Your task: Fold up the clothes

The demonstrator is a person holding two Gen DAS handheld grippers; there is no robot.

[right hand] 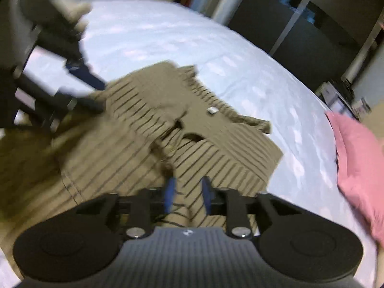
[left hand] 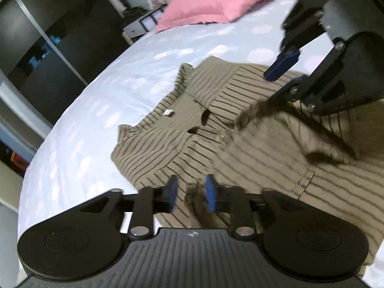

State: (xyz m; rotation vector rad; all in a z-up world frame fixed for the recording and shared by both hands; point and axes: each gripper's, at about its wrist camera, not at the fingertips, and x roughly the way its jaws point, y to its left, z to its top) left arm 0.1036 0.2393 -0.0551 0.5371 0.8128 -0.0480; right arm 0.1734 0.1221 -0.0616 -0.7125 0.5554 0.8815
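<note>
Shirt (left hand: 240,129) half-folded on the bed (left hand: 96,96), sides in, bottom fold left; left gripper (left hand: 190,193) and right gripper (right hand: 186,193) jaws narrowly parted, gripping nothing clear.

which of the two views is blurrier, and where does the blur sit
The right wrist view is blurrier: the left gripper smears at upper left and the striped shirt stripes run soft. In the left wrist view, blur sits mostly on the lifted fold by the right gripper, while the pink pillow and bed sheet stay fairly crisp. Both bend straight lines at the edges.
</note>
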